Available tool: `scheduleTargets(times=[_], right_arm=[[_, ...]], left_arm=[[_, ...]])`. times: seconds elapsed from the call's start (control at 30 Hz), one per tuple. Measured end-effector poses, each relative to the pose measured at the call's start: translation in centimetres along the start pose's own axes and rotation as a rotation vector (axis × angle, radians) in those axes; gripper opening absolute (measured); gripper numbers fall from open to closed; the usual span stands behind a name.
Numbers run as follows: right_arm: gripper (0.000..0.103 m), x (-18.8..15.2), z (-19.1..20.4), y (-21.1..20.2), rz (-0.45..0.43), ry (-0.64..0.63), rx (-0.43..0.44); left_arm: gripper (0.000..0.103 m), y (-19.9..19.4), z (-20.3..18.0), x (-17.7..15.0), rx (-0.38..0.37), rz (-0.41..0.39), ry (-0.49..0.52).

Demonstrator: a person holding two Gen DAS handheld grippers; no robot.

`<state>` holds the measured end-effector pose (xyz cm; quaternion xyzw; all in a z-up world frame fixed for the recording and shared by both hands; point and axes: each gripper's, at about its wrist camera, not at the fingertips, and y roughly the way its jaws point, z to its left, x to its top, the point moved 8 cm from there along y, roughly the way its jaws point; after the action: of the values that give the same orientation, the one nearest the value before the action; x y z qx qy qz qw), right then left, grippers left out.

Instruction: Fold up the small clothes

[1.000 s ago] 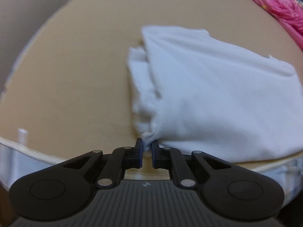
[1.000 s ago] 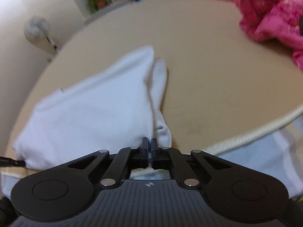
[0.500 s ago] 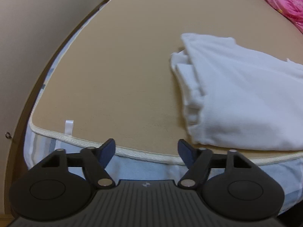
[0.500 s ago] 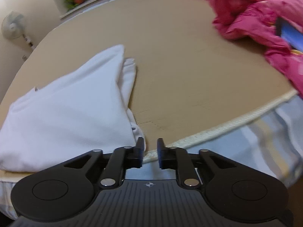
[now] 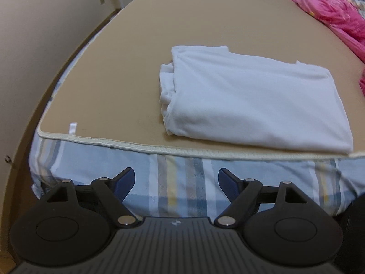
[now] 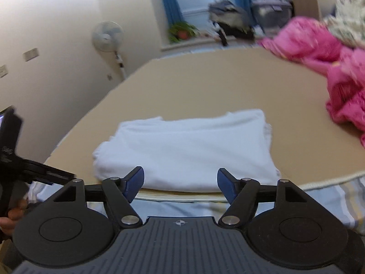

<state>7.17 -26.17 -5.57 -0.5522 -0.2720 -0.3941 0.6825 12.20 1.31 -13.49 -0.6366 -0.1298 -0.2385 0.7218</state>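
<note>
Left gripper (image 5: 176, 178): jaws spread and opening, nothing between; clear of the bed (image 5: 114, 73), hovering off its near edge. White garment (image 5: 251, 98) ahead and right of it, folded flat near the mat's front edge, loose layers bunched on the left side. Right gripper (image 6: 180, 179): jaws spread and opening, empty; same garment straight ahead, just past the fingertips. Pink bedding (image 6: 337, 73) far right, well apart. Likely step: retreat after a fold. Advice: back both off level, no snagging the front hem; tidy the bunched left edge before any further fold.
</note>
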Motion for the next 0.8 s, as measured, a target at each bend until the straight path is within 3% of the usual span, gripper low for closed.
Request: scheduleTargets(times=[0.1,0.33,0.8], right_arm=[[0.082,-1.1,0.8,-0.7,0.013,0.025,-0.011],[0.083,-2.1,0.7,-1.1,0.031,0.035,-0.043],[0.083,-4.2,-4.1,1.6,0.122,0.173,-0.147]], left_arm=[[0.084,-1.6,-0.8,-0.6,0.039,-0.034,0.039],[0.085,-3.8,-1.4,-0.5,0.036,-0.068,0.042],[0.085,-2.1,-1.4,-0.3,0.066,-0.045,0.057]])
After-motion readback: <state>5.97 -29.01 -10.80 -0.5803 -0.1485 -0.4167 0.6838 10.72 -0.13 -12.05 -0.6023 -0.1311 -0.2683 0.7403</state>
